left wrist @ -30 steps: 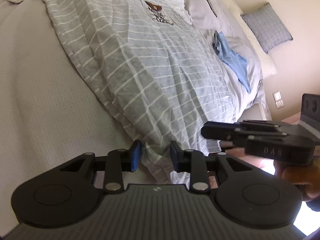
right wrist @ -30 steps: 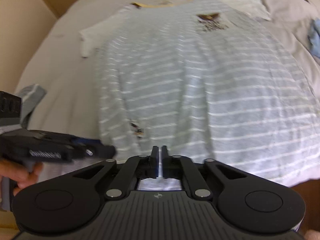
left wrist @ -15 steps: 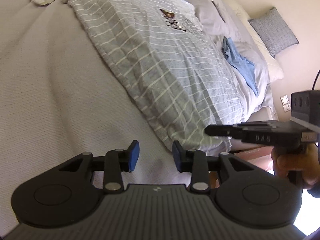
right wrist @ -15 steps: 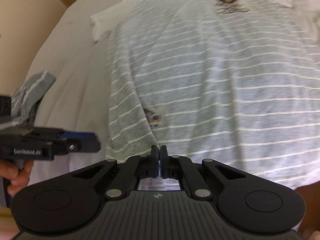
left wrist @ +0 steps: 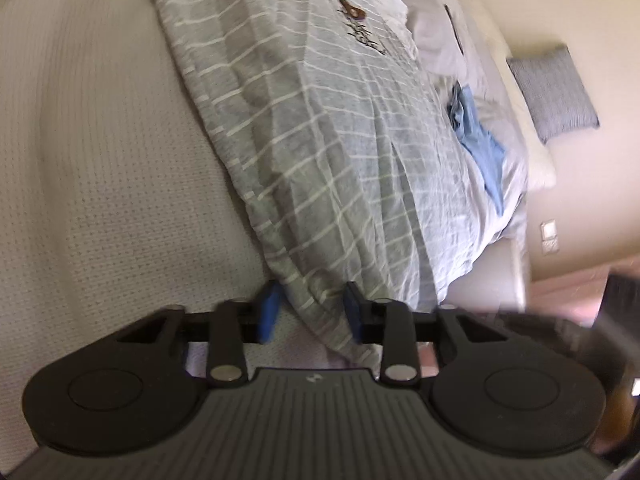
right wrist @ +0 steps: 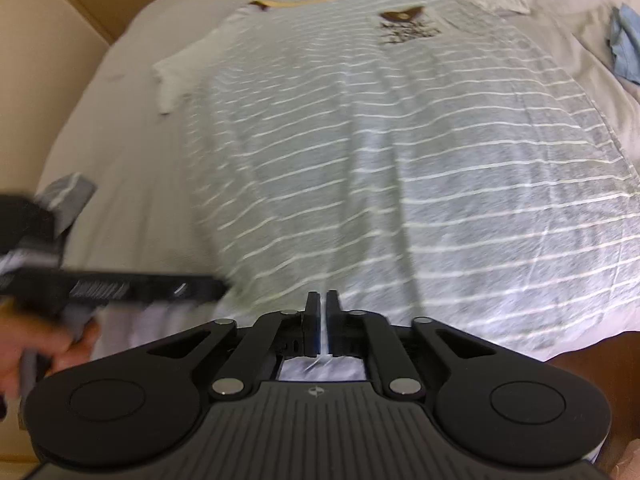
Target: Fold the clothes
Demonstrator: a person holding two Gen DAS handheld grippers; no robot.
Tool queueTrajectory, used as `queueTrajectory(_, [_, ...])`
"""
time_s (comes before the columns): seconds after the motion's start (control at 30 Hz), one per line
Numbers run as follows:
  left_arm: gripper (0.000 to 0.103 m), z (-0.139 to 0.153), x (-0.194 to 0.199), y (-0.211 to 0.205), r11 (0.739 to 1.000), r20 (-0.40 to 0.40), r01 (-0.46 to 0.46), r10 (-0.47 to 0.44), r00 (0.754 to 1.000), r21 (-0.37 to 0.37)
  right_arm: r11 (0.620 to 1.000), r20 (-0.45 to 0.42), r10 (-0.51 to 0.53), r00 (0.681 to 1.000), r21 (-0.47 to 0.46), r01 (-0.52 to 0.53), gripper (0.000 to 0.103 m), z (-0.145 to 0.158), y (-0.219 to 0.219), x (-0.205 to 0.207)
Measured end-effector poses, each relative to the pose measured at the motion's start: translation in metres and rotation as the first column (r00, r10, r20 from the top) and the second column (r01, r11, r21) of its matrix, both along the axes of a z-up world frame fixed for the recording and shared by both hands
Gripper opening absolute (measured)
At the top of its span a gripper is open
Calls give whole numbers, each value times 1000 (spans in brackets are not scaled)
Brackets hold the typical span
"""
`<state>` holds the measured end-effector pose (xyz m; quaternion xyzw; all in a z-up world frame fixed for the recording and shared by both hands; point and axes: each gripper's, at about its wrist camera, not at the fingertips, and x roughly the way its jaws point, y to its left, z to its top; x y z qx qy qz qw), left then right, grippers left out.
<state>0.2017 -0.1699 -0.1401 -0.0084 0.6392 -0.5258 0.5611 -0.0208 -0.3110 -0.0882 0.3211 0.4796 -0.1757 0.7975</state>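
Observation:
A grey T-shirt with thin white stripes and a brown chest print (left wrist: 320,140) (right wrist: 380,160) lies face up on the bed, with its collar at the far end. My left gripper (left wrist: 312,312) is at the shirt's near left hem corner. Its blue pads (left wrist: 269,312) stand apart and are closing, with a fold of the hem between them. My right gripper (right wrist: 323,308) is at the middle of the near hem, nearly closed on a thin edge of fabric, its jaws easing open. The left gripper (right wrist: 120,288) also shows blurred in the right wrist view, held by a hand.
The bed has a pale textured cover (left wrist: 100,160). A crumpled blue garment (left wrist: 480,148) (right wrist: 624,44) lies right of the shirt. A grey cushion (left wrist: 554,92) leans on the wall beyond, and a striped grey cloth (right wrist: 68,196) lies at the bed's left edge.
My left gripper has moved in from the bare cover to the hem corner, so fabric now lies between its pads. The right gripper keeps its hold on the near hem.

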Motion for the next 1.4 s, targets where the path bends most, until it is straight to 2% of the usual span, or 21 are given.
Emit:
queueTrajectory(0.03, [0, 2, 0, 0, 1000, 2, 3, -3, 1000, 6, 1000, -2, 17, 1000, 4, -17, 12, 2, 7, -1])
queueTrajectory(0.17, [0, 22, -1, 12, 1000, 36, 19, -19, 999, 4, 998, -26, 49, 998, 28, -48, 12, -2, 31, -2])
queueTrajectory(0.33, [0, 46, 10, 52, 998, 57, -54, 53, 997, 26, 996, -22, 64, 998, 55, -63, 12, -4, 46, -6])
queueTrajectory(0.57, [0, 49, 48, 86, 985, 126, -132, 118, 985, 114, 977, 14, 208, 978, 44, -209, 26, 0, 78, 11])
queueTrajectory(0.7, [0, 43, 51, 87, 988, 102, -104, 92, 991, 114, 960, 35, 280, 959, 12, -281, 28, 2, 100, 24])
queueTrajectory(0.77, [0, 44, 40, 82, 992, 82, -78, 71, 994, 96, 953, 39, 301, 953, -6, -301, 31, 3, 110, 28])
queueTrajectory(0.97, [0, 48, 8, 72, 998, 47, -25, 23, 999, 50, 963, 3, 266, 964, -40, -266, 35, -2, 102, 39])
queueTrajectory(1.2, [0, 44, 37, 95, 992, 75, -85, 78, 994, 96, 968, -23, 239, 971, -69, -240, 37, 0, 84, 38])
queueTrajectory(1.33, [1, 44, 47, 108, 991, 81, -97, 90, 993, 88, 965, -13, 253, 967, -73, -253, 42, 1, 91, 43])
queueTrajectory(1.4, [13, 45, 42, 110, 997, 93, -44, 38, 995, 65, 952, -15, 293, 956, -86, -293, 42, 0, 101, 47])
